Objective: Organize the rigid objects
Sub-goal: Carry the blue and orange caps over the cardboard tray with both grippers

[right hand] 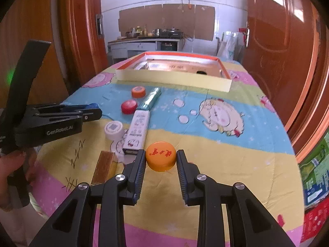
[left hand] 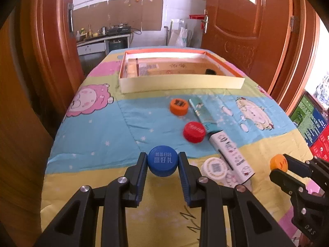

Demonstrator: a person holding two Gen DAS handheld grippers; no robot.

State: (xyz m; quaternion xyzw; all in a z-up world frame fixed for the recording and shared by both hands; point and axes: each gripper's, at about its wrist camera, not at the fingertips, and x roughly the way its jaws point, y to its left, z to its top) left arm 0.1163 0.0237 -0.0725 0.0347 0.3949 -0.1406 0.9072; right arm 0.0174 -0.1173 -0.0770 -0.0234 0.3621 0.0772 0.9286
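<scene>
My left gripper (left hand: 162,163) is shut on a blue bottle cap (left hand: 162,162) near the table's front. My right gripper (right hand: 161,159) is shut on an orange-yellow cap (right hand: 161,159); it also shows at the right in the left wrist view (left hand: 279,163). On the cartoon-print cloth lie an orange cap (left hand: 178,106), a red cap (left hand: 194,132), a white cap (left hand: 213,169), a teal box (left hand: 200,111) and a white box (left hand: 231,154). A shallow orange-rimmed tray (left hand: 181,83) stands at the far end with a small black object (left hand: 210,71) inside.
A brown flat box (right hand: 103,166) lies at the front left in the right wrist view. Wooden doors (left hand: 242,20) flank the table. Coloured cartons (left hand: 308,119) stand to the right of the table. A kitchen counter (left hand: 102,37) is beyond.
</scene>
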